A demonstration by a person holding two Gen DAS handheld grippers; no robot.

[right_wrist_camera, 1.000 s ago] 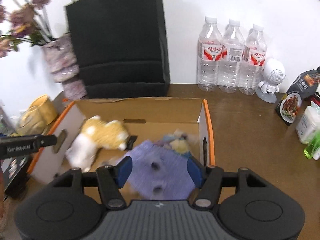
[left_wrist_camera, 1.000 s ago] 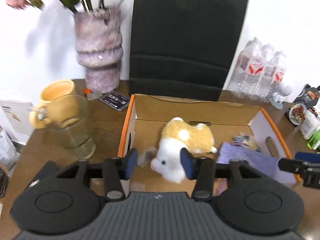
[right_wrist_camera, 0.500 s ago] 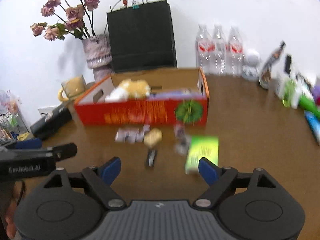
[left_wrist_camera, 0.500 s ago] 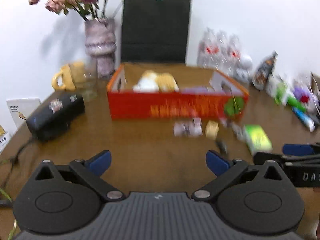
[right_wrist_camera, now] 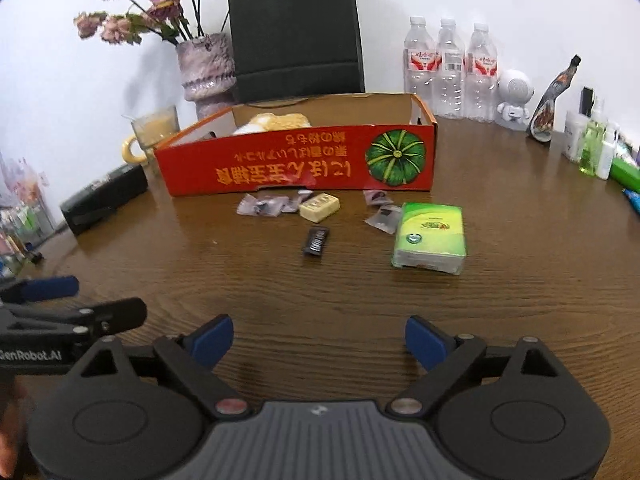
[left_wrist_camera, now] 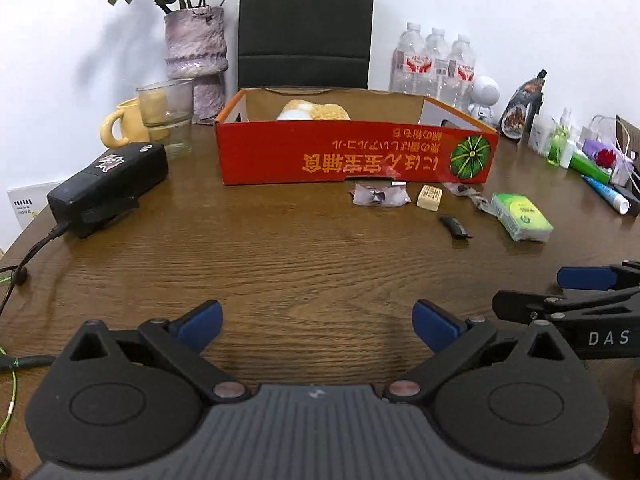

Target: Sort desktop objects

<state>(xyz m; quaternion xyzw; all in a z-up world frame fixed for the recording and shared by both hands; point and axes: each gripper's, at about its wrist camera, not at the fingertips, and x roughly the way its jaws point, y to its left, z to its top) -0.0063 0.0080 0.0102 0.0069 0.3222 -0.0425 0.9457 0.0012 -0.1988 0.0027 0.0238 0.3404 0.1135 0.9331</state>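
Note:
A red cardboard box (left_wrist_camera: pixel 356 156) (right_wrist_camera: pixel 296 160) stands mid-table with a yellow-white plush toy (left_wrist_camera: pixel 314 110) (right_wrist_camera: pixel 276 122) inside. In front of it lie a green tissue pack (left_wrist_camera: pixel 522 216) (right_wrist_camera: pixel 432 236), a cream block (left_wrist_camera: pixel 430 197) (right_wrist_camera: pixel 320 206), a black candy bar (left_wrist_camera: pixel 454 225) (right_wrist_camera: pixel 316 240) and clear candy wrappers (left_wrist_camera: pixel 378 196) (right_wrist_camera: pixel 262 205). My left gripper (left_wrist_camera: pixel 316 322) is open and empty over bare wood near the front. My right gripper (right_wrist_camera: pixel 318 338) is open and empty, also well short of the items.
A black device with cable (left_wrist_camera: pixel 108 188) lies left. A glass (left_wrist_camera: pixel 166 114), yellow mug (left_wrist_camera: pixel 122 128), vase (left_wrist_camera: pixel 196 52) and black bag (left_wrist_camera: pixel 306 26) stand behind. Water bottles (right_wrist_camera: pixel 450 68), a white robot figure (right_wrist_camera: pixel 514 96) and toiletries (right_wrist_camera: pixel 592 148) line the right side.
Both grippers pulled back from over the box to the near table edge and opened wide. The plush toy and purple item stay in the box.

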